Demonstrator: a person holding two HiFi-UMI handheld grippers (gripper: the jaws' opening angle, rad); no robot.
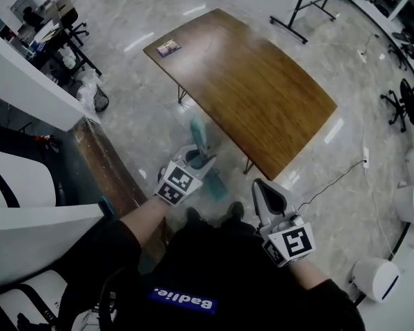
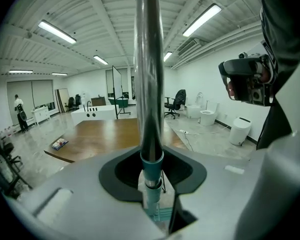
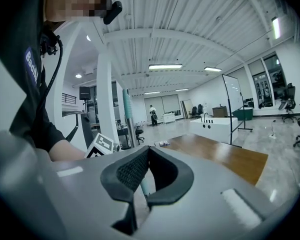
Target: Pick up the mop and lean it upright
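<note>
**Evidently, a light but long-levered mop is being held low on its pole**

The mop [image 1: 199, 138] is being held in the lower middle of the head view. Its teal head [image 1: 215, 185] is being kept low by the person's feet, beside the near corner of the wooden surface [image 1: 262, 88]. Whether it is touching the floor [image 1: 145, 116] cannot be told.

The left tongs [image 1: 195, 161] are being kept partly closed around the metal pole [image 2: 149, 84]. The pole is being cradled in the hollow of the dark pads [image 2: 185, 171], right at a teal collar [image 2: 152, 160]. The right tongs [image 1: 263, 190] are being held at the lower right, drawn all but together with nothing between them.

The pole is being judged stiff, smooth and fairly light, so slipping or twisting inside the pads is being counted as the main risk. The long stretch above the grip is being expected to swing like a lever. A firm hold near the collar is being advised, since its step could check any sliding, with the head being used as a pivot on the floor.
</note>
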